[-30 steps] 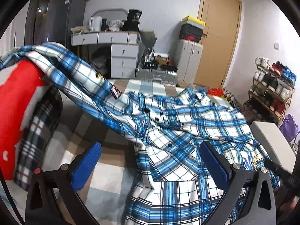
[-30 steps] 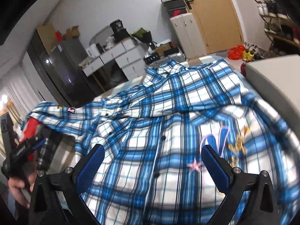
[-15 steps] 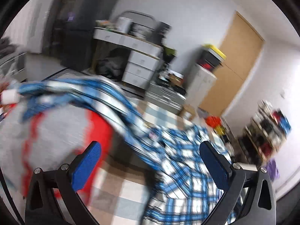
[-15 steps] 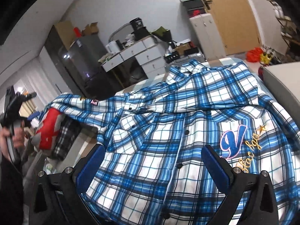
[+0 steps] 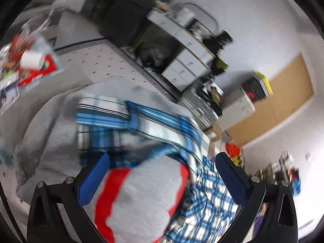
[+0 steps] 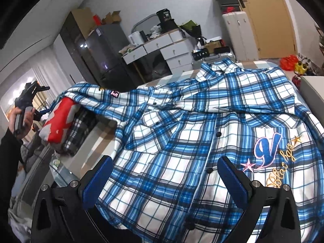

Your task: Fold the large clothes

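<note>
While my right gripper [image 6: 165, 179] hangs over the near part of the blue plaid shirt [image 6: 202, 133] with its fingers spread wide and nothing between them, my left gripper [image 5: 162, 179] has swung away to the left since a second ago. At that time its camera looked across the shirt front; now the view is blurred and shows mostly the sleeve [image 5: 113, 121] draped over a grey and red garment [image 5: 141, 194] on a pile. The left fingers are also released, with only cloth under them and nothing pinched. In the right wrist view I can see the left gripper [image 6: 28, 99] raised in a hand [image 6: 20, 115] far to the left, above the end of that sleeve. The shirt itself lies face up and buttoned on the bench [image 6: 101, 129], collar on the far side, the embroidered pocket [image 6: 273, 147] on the right, and it looks to be in the same place as before. For the task, I judge that folding is not yet begun: the left sleeve hangs off to the side, and I think the left gripper is going to take its cuff and bring it in over the body. The blur makes me careful about the exact cuff position.
</note>
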`<act>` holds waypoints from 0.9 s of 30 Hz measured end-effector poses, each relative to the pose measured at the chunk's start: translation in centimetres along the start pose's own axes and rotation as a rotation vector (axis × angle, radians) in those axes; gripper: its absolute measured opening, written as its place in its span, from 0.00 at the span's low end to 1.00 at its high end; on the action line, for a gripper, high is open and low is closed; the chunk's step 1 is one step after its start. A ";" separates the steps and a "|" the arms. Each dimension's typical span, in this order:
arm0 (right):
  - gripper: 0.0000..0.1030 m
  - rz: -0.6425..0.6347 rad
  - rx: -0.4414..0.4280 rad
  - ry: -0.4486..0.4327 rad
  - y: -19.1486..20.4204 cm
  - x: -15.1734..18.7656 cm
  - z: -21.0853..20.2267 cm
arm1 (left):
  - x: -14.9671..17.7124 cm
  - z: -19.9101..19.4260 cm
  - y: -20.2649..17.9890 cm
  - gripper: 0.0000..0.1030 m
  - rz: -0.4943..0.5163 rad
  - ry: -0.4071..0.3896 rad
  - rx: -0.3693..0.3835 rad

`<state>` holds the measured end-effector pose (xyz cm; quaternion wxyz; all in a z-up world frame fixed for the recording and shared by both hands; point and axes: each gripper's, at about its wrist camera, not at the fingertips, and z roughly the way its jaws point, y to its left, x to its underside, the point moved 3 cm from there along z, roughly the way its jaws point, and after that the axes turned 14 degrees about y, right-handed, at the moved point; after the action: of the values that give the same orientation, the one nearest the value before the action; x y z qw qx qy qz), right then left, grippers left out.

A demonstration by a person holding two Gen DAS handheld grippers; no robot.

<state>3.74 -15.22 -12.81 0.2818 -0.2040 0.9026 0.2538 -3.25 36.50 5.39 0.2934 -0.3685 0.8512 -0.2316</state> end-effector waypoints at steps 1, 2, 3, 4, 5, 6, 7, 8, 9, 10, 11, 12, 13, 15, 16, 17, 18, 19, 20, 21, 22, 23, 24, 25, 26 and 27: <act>1.00 -0.003 0.001 0.002 0.1 0.0 0.1 | 0.0 0.0 0.6 0.99 -0.019 0.000 0.000; 1.00 -0.007 0.005 0.004 0.2 0.1 0.1 | 0.1 -0.1 1.0 0.99 -0.035 -0.002 0.007; 1.00 -0.011 0.005 0.006 0.3 0.2 0.1 | 0.1 -0.5 1.5 0.99 -0.052 -0.002 0.017; 1.00 -0.016 0.005 0.008 0.3 0.2 0.1 | 0.7 -0.4 2.0 0.99 -0.062 0.005 0.031; 1.00 -0.022 0.006 0.010 0.4 0.2 0.1 | 0.5 -0.7 2.5 0.99 -0.064 0.013 0.039; 1.00 -0.028 0.006 0.009 0.5 0.3 0.1 | 0.8 -0.9 2.8 0.99 -0.065 0.013 0.052; 1.00 -0.033 0.004 0.010 0.6 0.3 0.2 | 1.1 -1.0 3.3 0.99 -0.074 0.009 0.071; 1.00 -0.036 0.001 0.015 0.7 0.2 0.3 | 0.9 -1.1 3.6 0.99 -0.073 0.013 0.101; 1.00 -0.039 -0.003 0.023 0.8 0.2 0.5 | 1.0 -0.9 4.0 0.99 -0.093 0.014 0.131; 1.00 -0.039 -0.008 0.030 0.8 0.2 0.6 | 0.7 -0.8 4.4 0.99 -0.124 0.007 0.147; 1.00 -0.033 -0.019 0.036 0.7 0.1 0.8 | 0.8 -0.8 4.8 0.99 -0.160 0.000 0.164; 1.00 -0.024 -0.025 0.041 0.7 0.1 0.9 | 0.8 -0.6 5.0 0.99 -0.187 0.004 0.187; 1.00 -0.013 -0.027 0.049 0.5 0.2 1.1 | 0.8 -0.2 4.9 0.99 -0.197 0.023 0.217; 1.00 -0.010 -0.020 0.057 0.5 0.3 1.3 | 0.3 0.4 4.5 0.99 -0.190 0.034 0.250; 1.00 -0.014 -0.015 0.053 0.5 0.4 1.2 | -0.1 0.4 4.2 0.99 -0.186 0.021 0.266; 1.00 -0.016 -0.012 0.047 0.5 0.4 1.2 | -0.5 0.1 4.1 0.99 -0.189 0.005 0.286; 1.00 -0.016 -0.009 0.041 0.5 0.4 1.0 | -0.9 -0.2 4.0 0.99 -0.194 -0.017 0.316; 1.00 -0.012 -0.009 0.038 0.4 0.4 1.0 | -1.3 -0.5 4.1 0.98 -0.196 -0.038 0.333; 1.00 -0.007 -0.010 0.038 0.3 0.3 1.0 | -1.5 -1.0 4.0 0.87 -0.194 -0.062 0.337; 1.00 0.000 -0.013 0.038 0.2 0.3 1.0 | -1.9 -1.4 3.7 0.67 -0.184 -0.080 0.338; 1.00 0.003 -0.016 0.039 0.2 0.3 1.1 | -2.2 -1.6 3.4 0.60 -0.175 -0.092 0.336; 1.00 0.005 -0.017 0.042 0.1 0.3 1.2 | -2.5 -1.4 3.4 0.50 -0.170 -0.099 0.326; 1.00 0.005 -0.015 0.044 0.1 0.3 1.3 | -2.5 -1.1 3.3 0.37 -0.165 -0.097 0.308; 1.00 0.005 -0.010 0.048 0.1 0.3 1.4 | -2.6 -0.7 3.1 0.32 -0.157 -0.086 0.280; 1.00 0.007 -0.009 0.052 0.1 0.3 1.5 | -2.6 -0.3 3.2 0.18 -0.147 -0.082 0.268; 1.00 0.008 -0.010 0.056 0.1 0.3 1.6 | -2.6 -0.3 3.0 0.09 -0.125 -0.085 0.272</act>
<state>4.05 -14.31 -14.08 0.2543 -0.2089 0.9097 0.2534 -3.44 40.34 4.61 0.3616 -0.3872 0.7741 -0.3467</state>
